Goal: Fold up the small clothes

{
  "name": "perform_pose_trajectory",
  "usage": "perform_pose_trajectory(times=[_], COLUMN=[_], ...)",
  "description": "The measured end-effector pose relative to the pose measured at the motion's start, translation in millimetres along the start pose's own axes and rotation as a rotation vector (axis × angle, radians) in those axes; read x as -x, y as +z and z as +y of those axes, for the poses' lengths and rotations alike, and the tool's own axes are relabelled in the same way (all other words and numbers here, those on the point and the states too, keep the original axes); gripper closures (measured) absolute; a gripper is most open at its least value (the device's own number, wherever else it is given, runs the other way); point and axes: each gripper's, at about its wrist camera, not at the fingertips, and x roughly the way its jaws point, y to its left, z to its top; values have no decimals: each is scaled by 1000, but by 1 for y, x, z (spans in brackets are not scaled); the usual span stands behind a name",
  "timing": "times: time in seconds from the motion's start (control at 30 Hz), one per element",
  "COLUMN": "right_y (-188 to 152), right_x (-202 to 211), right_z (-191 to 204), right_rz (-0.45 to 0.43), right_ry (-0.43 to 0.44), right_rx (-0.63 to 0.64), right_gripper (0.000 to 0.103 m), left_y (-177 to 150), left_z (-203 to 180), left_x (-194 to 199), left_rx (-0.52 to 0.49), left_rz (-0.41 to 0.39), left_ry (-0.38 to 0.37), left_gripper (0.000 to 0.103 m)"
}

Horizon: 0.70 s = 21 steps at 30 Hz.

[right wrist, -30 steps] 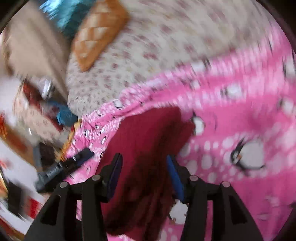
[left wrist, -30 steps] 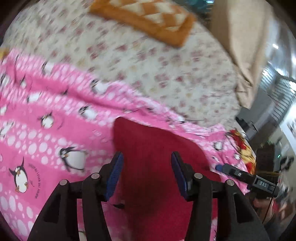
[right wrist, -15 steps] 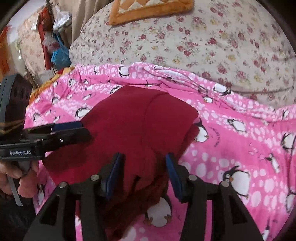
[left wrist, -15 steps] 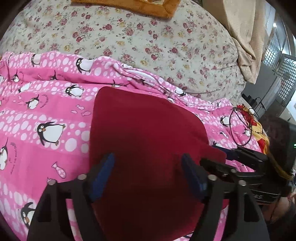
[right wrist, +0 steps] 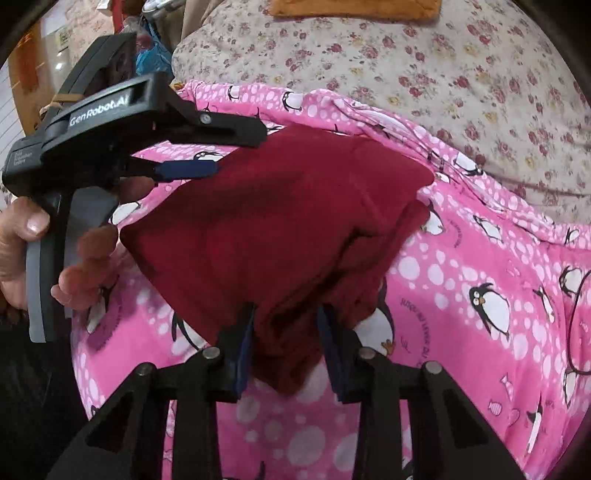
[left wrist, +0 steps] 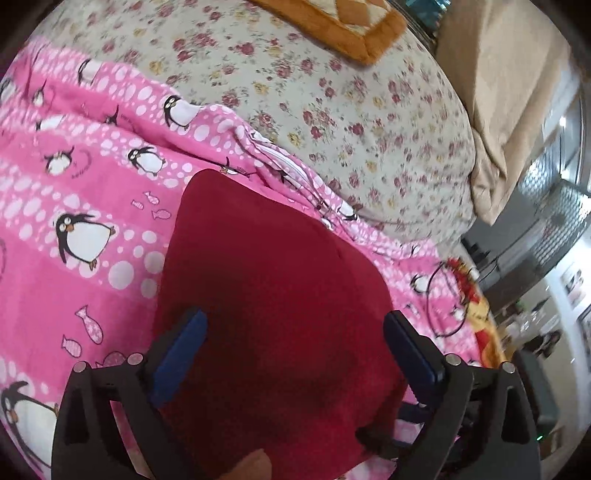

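A dark red garment (left wrist: 269, 295) lies partly folded on the pink penguin blanket (left wrist: 74, 192). My left gripper (left wrist: 293, 321) hovers over its near part. The jaws are opening wide and neither blue pad touches the cloth. From the right wrist, that left gripper (right wrist: 240, 151) reaches in at the red garment's (right wrist: 266, 221) left edge, held by a hand (right wrist: 22, 236). My right gripper (right wrist: 286, 314) is at the garment's bunched near edge. Its jaws are closing, and the thick fold fills the gap between the pads.
A floral sheet (left wrist: 351, 110) covers the bed beyond the blanket, with an orange cushion (left wrist: 343, 29) at the back. A beige curtain (left wrist: 509, 110) hangs right. A thin black cable loop (left wrist: 439, 299) lies on the blanket's right edge. Room clutter (right wrist: 147, 48) shows at upper left.
My left jaws have spread wide and let the red cloth lie flat. My right gripper has rolled and moved in on the garment's near edge, and its jaws have narrowed around the bunched fold.
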Motion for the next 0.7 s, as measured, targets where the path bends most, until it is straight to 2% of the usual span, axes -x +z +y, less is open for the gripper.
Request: perform_pose_trajectory(times=[0.1, 0.2, 0.33, 0.43, 0.53, 0.7], right_y=[-1, -1, -2, -2, -2, -2], right_x=[0, 0, 2, 3, 4, 5], right_z=[0, 1, 7, 13, 15, 15], right_rz=[-4, -1, 2, 4, -4, -30], right_ry=[-2, -6, -41, -83, -97, -111], right_rx=[-3, -6, -6, 18, 29, 13], right_gripper=[68, 67, 64, 61, 61, 58], left_y=[0, -8, -17, -17, -17, -26], left_z=[-7, -24, -37, -37, -44, -51], left_x=[-2, -10, -17, -20, -27, -30], left_rx=[-40, -162, -230, -227, -288, -353], left_rz=[11, 23, 19, 24, 69, 54], left_ry=[29, 128, 235, 263, 317, 370], left_gripper=[15, 14, 14, 14, 12, 11])
